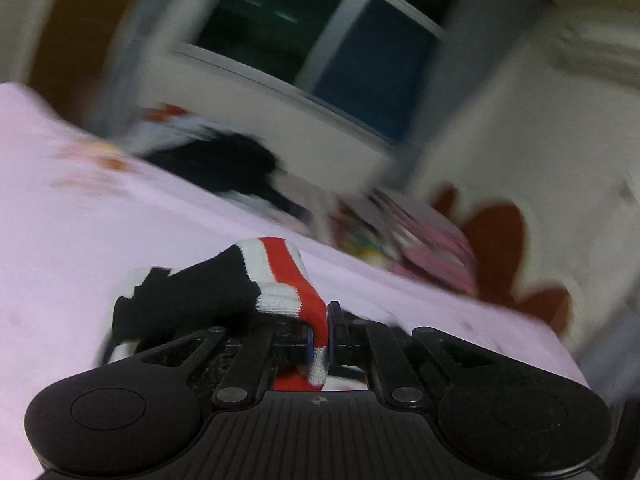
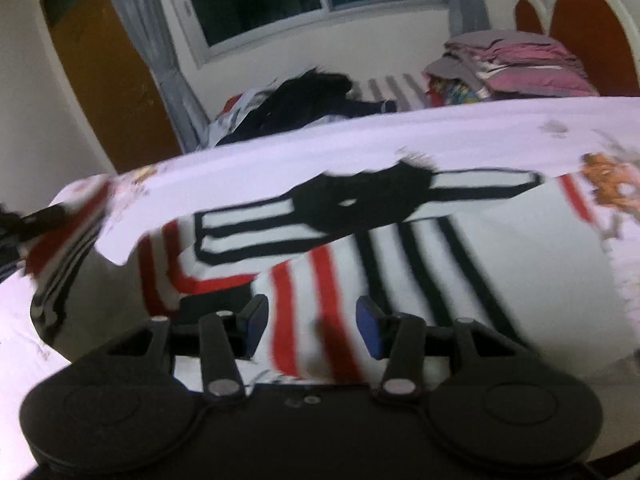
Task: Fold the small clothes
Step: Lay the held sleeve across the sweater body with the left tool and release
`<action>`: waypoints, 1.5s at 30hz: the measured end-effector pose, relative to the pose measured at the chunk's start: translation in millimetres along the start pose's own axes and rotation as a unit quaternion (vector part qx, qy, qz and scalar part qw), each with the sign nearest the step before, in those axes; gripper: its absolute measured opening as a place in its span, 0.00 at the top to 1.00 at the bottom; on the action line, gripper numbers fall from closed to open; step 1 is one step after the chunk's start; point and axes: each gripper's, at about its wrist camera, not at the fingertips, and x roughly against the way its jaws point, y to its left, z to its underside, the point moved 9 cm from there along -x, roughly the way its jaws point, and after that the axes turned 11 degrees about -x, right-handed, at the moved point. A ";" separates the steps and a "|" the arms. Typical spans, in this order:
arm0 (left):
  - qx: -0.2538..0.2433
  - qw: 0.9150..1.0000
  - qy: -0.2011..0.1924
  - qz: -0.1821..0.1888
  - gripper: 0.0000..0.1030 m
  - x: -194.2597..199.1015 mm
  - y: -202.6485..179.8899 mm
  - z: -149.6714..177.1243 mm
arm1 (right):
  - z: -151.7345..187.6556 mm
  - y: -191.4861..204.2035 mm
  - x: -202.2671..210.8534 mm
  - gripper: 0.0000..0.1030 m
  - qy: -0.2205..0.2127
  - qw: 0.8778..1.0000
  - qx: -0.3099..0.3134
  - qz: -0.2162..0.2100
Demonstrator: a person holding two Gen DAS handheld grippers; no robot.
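A small white garment with red and black stripes (image 2: 360,248) lies spread on the pale pink bed sheet (image 2: 440,136) in the right wrist view. My right gripper (image 2: 312,328) is open just above its striped middle, holding nothing. In the left wrist view my left gripper (image 1: 320,344) is shut on a red, white and black edge of the garment (image 1: 288,280), lifted off the sheet (image 1: 120,220). At the far left of the right wrist view a dark tool (image 2: 36,220) holds the garment's edge; it looks like the left gripper.
A heap of dark clothes (image 2: 308,100) lies at the bed's far side, also seen in the left wrist view (image 1: 224,164). A stack of folded pink and grey clothes (image 2: 520,68) sits by the red and white headboard (image 2: 580,32). A window and curtain stand behind.
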 end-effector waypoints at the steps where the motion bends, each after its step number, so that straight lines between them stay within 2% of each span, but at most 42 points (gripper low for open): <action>1: -0.016 1.000 0.012 0.021 0.94 -13.5 -23.5 5.8 | -3.4 -9.2 6.6 0.49 -0.005 1.000 -0.006 0.004; 2: -0.037 0.998 0.036 0.041 0.94 -29.3 -45.7 16.5 | -6.4 -19.7 13.5 0.48 -0.011 1.000 -0.013 0.009; 4: -0.064 0.993 0.085 0.057 0.94 -55.8 -71.7 39.7 | -9.4 -38.0 22.9 0.47 -0.017 0.999 -0.021 0.019; 7: -0.112 0.977 0.170 0.060 0.94 -78.5 -97.0 79.4 | -8.6 -59.1 30.6 0.47 -0.017 0.999 -0.037 0.031; 9: -0.127 0.975 0.176 0.054 0.90 -73.8 -103.4 85.9 | -7.6 -65.7 35.0 0.46 -0.016 0.999 -0.042 0.028; 10: -0.130 0.975 0.171 0.054 0.84 -69.1 -102.6 84.0 | -7.6 -67.0 37.5 0.45 -0.018 0.999 -0.040 0.026; 11: -0.127 0.976 0.168 0.054 0.59 -62.4 -102.4 82.7 | -7.4 -66.5 38.7 0.42 -0.019 0.999 -0.037 0.022; 12: -0.121 0.978 0.162 0.049 0.30 -55.6 -101.6 79.5 | -6.5 -64.5 38.5 0.40 -0.017 0.999 -0.034 0.018; 13: -0.117 0.981 0.148 0.038 0.23 -44.8 -99.8 72.5 | -6.2 -61.1 36.7 0.40 -0.015 0.999 -0.031 0.013; 14: -0.119 0.983 0.136 0.027 0.20 -35.3 -98.9 70.0 | -5.3 -56.2 34.7 0.40 -0.014 0.999 -0.028 0.006; 17: -0.133 0.983 0.128 0.000 0.20 -7.6 -83.3 65.2 | 1.4 -37.0 25.5 0.39 0.001 1.000 -0.014 -0.012; 20: -0.123 0.984 0.122 -0.052 0.20 18.6 -39.7 65.2 | 9.7 -10.3 15.3 0.39 0.011 0.999 0.025 -0.025; 24: -0.093 0.979 0.136 -0.124 0.20 37.7 19.4 77.5 | 20.9 21.2 -6.8 0.40 0.018 0.996 0.088 -0.015; 28: -0.102 0.974 0.144 -0.144 0.21 46.0 45.2 91.3 | 30.2 32.4 -30.1 0.40 0.019 0.990 0.141 0.024; 31: -0.102 0.972 0.148 -0.149 0.21 41.1 53.9 99.8 | 28.2 30.1 -37.5 0.48 0.010 0.990 0.139 0.037; 32: -0.107 0.972 0.146 -0.150 0.25 36.5 55.1 101.3 | 25.1 29.8 -39.5 0.58 0.008 0.990 0.132 0.038; 33: -0.116 0.971 0.144 -0.151 0.37 29.5 55.6 101.9 | 22.8 29.6 -41.5 0.66 0.010 0.992 0.123 0.034; 35: -0.119 0.970 0.149 -0.149 0.44 15.0 55.0 102.7 | 15.3 29.6 -42.2 0.69 0.015 0.995 0.093 0.019; 37: -0.119 0.970 0.143 -0.155 0.49 4.8 55.4 100.9 | 6.8 26.4 -37.5 0.82 0.010 0.998 0.063 0.006; 38: -0.119 0.971 0.141 -0.155 0.55 2.0 54.3 100.6 | 0.1 19.6 -32.5 0.89 0.005 1.000 0.029 -0.003; 41: -0.106 0.973 0.138 -0.151 0.60 -0.2 55.1 101.3 | -12.9 -19.9 -20.4 0.93 0.000 0.996 -0.091 -0.012; 43: -0.107 0.973 0.139 -0.148 0.60 -0.4 55.7 103.3 | -11.5 -48.5 -16.7 0.93 0.004 0.990 -0.140 -0.001; 45: -0.104 0.974 0.142 -0.143 0.60 -0.8 55.9 104.4 | -6.8 -71.9 -15.1 0.93 0.009 0.987 -0.160 0.019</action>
